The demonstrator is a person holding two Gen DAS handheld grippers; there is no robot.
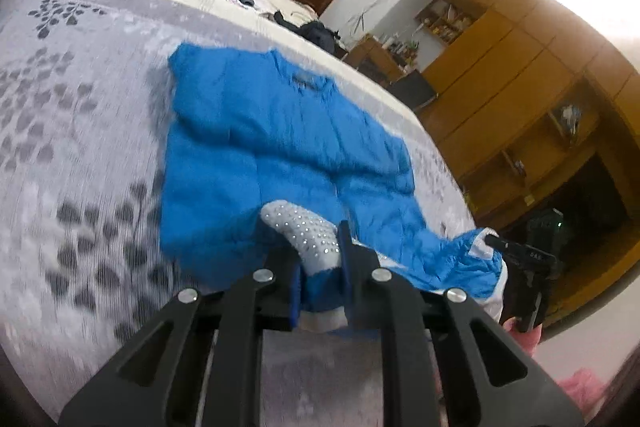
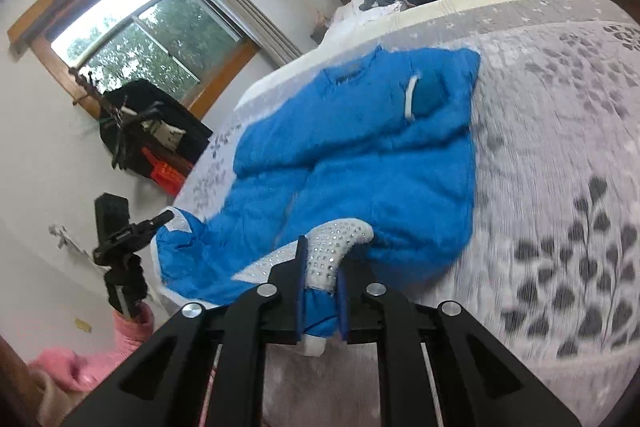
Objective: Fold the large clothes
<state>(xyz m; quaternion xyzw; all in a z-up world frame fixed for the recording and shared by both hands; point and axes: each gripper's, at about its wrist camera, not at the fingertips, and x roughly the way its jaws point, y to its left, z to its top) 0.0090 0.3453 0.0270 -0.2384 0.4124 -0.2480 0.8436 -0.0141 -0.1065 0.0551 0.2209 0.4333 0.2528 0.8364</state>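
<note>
You've got the blue garment (image 1: pixel 280 147) spread on the bed (image 1: pixel 80 147), collar end away from you, and both grippers are clamped on the near hem. The left gripper (image 1: pixel 320 267) is pinching the hem right where that studded grey trim (image 1: pixel 304 231) pokes up between the jaws, and the right gripper (image 2: pixel 320 287) has the same kind of hold on its own bit of studded trim (image 2: pixel 340 239). Looks to me like you're set up for the bottom-to-top fold.

Tips for doing it clean:
- Lift both ends to the same height before moving forward, otherwise the hem sags in the middle and you get a lumpy crease.
- Keep the hem taut between the two grippers, but don't yank; this looks puffy and slippery, so it could slide out of the jaws.
- That one sleeve (image 2: pixel 432 99) is already folded across the chest. Go over it gently so it doesn't bunch.
- Carry the hem toward the collar (image 1: pixel 308 83) and lay it down flat before you let go.

Frames are blurry, so I can't tell how deep either bite is.
</note>
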